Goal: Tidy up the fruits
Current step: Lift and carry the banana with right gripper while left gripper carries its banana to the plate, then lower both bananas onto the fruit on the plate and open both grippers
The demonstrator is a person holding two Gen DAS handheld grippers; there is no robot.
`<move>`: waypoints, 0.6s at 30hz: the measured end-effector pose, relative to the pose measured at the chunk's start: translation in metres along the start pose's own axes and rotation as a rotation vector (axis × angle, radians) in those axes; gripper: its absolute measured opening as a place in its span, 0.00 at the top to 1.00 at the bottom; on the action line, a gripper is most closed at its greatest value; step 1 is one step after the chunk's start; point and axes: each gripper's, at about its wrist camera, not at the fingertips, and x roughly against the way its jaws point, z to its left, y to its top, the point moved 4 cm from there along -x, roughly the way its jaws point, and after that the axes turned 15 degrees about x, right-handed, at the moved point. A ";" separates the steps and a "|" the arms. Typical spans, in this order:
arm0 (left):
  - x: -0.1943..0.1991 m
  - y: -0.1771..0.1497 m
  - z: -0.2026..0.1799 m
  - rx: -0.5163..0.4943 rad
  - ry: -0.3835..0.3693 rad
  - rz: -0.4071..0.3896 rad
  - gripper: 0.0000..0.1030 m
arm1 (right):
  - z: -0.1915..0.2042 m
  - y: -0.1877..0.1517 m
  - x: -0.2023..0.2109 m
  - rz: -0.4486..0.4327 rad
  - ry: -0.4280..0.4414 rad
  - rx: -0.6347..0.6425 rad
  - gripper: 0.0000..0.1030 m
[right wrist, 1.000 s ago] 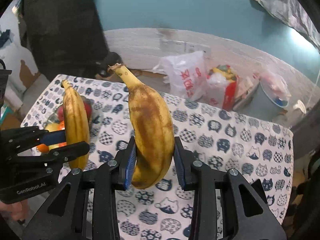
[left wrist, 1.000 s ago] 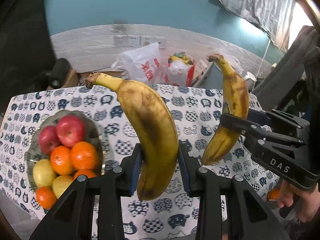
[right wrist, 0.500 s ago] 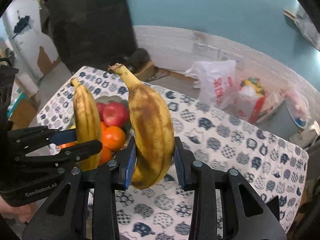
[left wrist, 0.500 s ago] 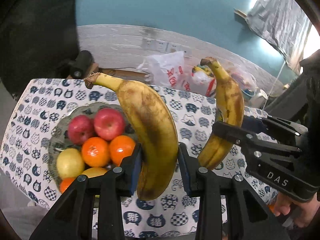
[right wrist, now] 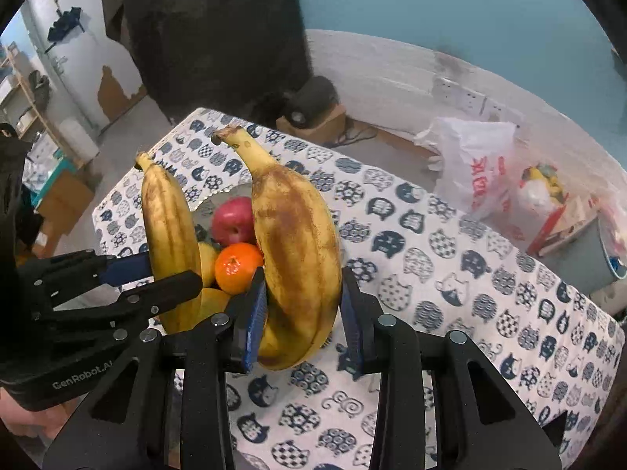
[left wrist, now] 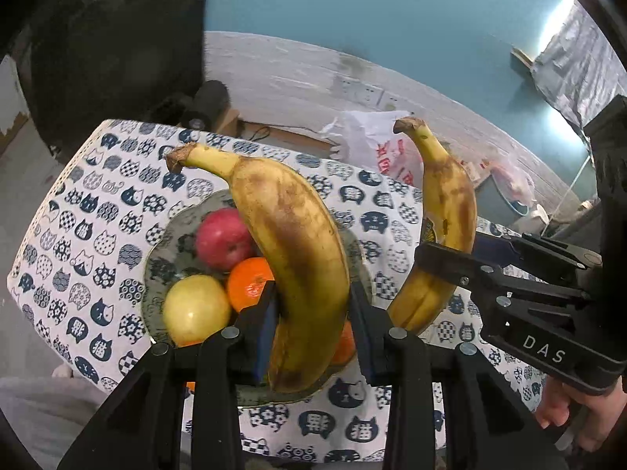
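My left gripper (left wrist: pixel 313 329) is shut on a brown-spotted banana (left wrist: pixel 290 250), held upright above a grey fruit plate (left wrist: pixel 164 246). The plate holds a red apple (left wrist: pixel 221 239), oranges (left wrist: pixel 249 282) and a yellow-green fruit (left wrist: pixel 196 309). My right gripper (right wrist: pixel 299 309) is shut on a second spotted banana (right wrist: pixel 298 250), also upright, just right of the plate. In the left wrist view the right gripper (left wrist: pixel 450 258) and its banana (left wrist: pixel 443 235) show at the right. In the right wrist view the left gripper (right wrist: pixel 156 274) and its banana (right wrist: pixel 168 243) show at the left.
The table wears a white cloth with blue cat faces (right wrist: pixel 450 274). On the floor behind it stand white plastic bags (right wrist: pixel 474 168), a cardboard box (right wrist: pixel 313 121) and a wall with sockets (left wrist: pixel 364 94). The table's left edge is close to the plate.
Both grippers have swung left with their bananas. The plate has shifted from the far left of each view to under and behind the bananas.
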 end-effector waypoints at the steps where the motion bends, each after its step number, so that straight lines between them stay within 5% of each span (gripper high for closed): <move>1: -0.002 0.000 0.004 0.006 0.004 0.002 0.65 | 0.002 0.002 -0.003 0.005 0.007 0.004 0.68; 18: -0.033 0.008 0.053 0.139 0.014 0.087 0.65 | 0.025 0.021 -0.049 0.063 0.058 0.033 0.68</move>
